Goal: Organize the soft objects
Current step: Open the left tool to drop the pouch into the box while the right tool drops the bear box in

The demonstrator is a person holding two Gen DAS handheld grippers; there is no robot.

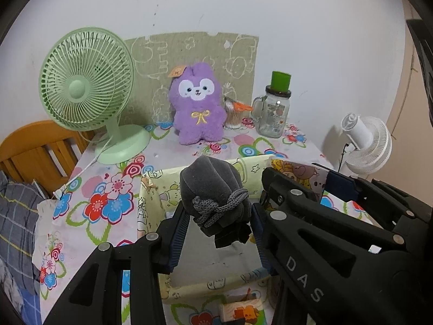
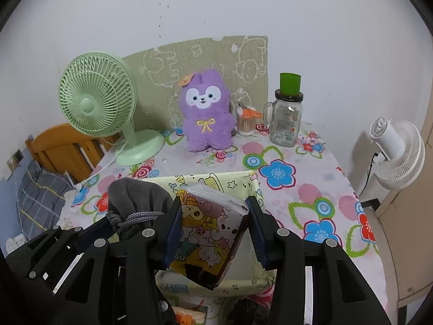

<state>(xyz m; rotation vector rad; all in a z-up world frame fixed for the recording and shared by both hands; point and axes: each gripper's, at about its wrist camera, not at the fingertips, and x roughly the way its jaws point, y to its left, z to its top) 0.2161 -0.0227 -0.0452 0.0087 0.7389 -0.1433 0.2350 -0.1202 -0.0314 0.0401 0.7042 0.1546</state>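
Grey velvet drawstring pouch, bunched and tied with a braided grey cord, sits clamped between my left fingers, which press on its lower part from both sides. My right fingers hold a flat plastic-wrapped packet printed with cartoon animals, gripped at its two side edges and tilted. Both loads hang side by side, the pouch on the left, above a pale yellow fabric bin with cartoon prints that stands at the near edge of the flower-patterned tabletop. Neither thing touches the bin's floor as far as I can see. At the far edge, against the wall, a purple plush rabbit with a yellow bow sits upright between a mint green desk fan at the far left corner and a clear glass mug jar topped with a green cup. Off the right edge, a white fan stands apart.
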